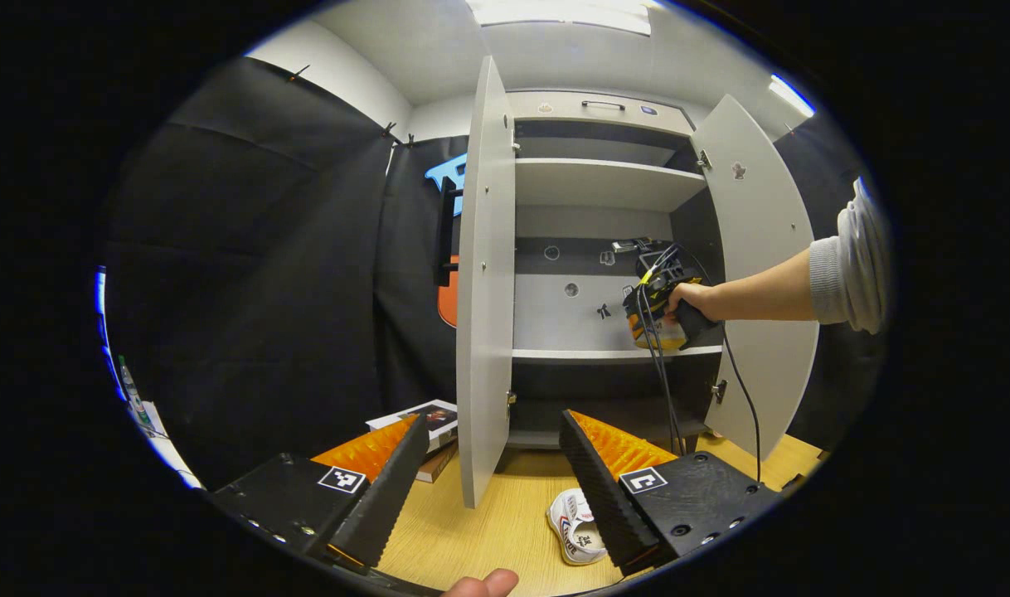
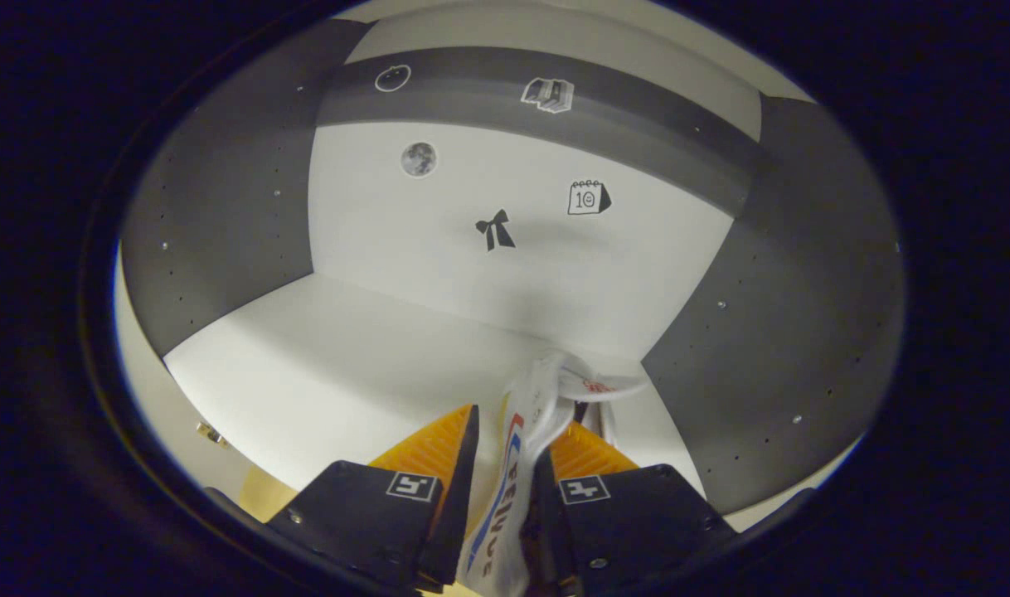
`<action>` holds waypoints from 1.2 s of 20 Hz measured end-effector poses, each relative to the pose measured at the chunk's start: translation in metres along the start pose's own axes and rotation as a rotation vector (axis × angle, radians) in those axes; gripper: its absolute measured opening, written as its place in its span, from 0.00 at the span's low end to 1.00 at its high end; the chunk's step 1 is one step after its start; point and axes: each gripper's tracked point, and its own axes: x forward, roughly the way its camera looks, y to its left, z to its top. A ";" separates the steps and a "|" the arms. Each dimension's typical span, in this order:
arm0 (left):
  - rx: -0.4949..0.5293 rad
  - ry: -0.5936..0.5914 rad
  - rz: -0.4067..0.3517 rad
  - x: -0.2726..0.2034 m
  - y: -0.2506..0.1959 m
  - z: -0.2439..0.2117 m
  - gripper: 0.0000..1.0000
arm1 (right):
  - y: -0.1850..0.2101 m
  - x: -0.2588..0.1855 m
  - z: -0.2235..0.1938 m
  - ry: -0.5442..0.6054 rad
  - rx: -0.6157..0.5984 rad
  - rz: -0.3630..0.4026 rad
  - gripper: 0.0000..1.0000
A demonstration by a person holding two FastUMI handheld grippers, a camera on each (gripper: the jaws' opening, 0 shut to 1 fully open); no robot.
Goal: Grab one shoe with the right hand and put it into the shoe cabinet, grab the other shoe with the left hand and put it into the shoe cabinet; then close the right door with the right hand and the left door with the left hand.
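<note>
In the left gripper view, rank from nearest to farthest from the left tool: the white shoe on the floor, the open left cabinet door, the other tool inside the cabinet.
1. White shoe on the wooden floor, beside the left tool.
2. Open grey left cabinet door, upright just ahead.
3. Right tool, hand-held over the cabinet's middle shelf, farthest.

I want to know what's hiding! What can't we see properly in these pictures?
- Left gripper view: the floor shoe is partly covered by the left tongs.
- Right gripper view: the held shoe is squeezed between the right tongs, its toe and sole out of sight.
- Left gripper view: the books sit partly behind the left door.
</note>
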 end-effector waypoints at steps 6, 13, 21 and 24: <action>-0.011 -0.020 -0.041 0.000 -0.015 0.003 0.95 | -0.004 -0.075 0.017 -0.158 -0.015 -0.002 0.59; -0.014 -0.035 -0.077 -0.011 -0.032 -0.003 0.95 | -0.001 -0.237 -0.028 -0.506 0.081 0.038 0.77; -0.072 0.011 -0.132 -0.029 -0.056 -0.019 0.95 | 0.002 -0.350 -0.180 -0.707 0.109 -0.049 0.95; -0.069 0.027 -0.150 -0.032 -0.066 -0.031 0.95 | 0.008 -0.378 -0.232 -0.703 0.143 -0.035 1.00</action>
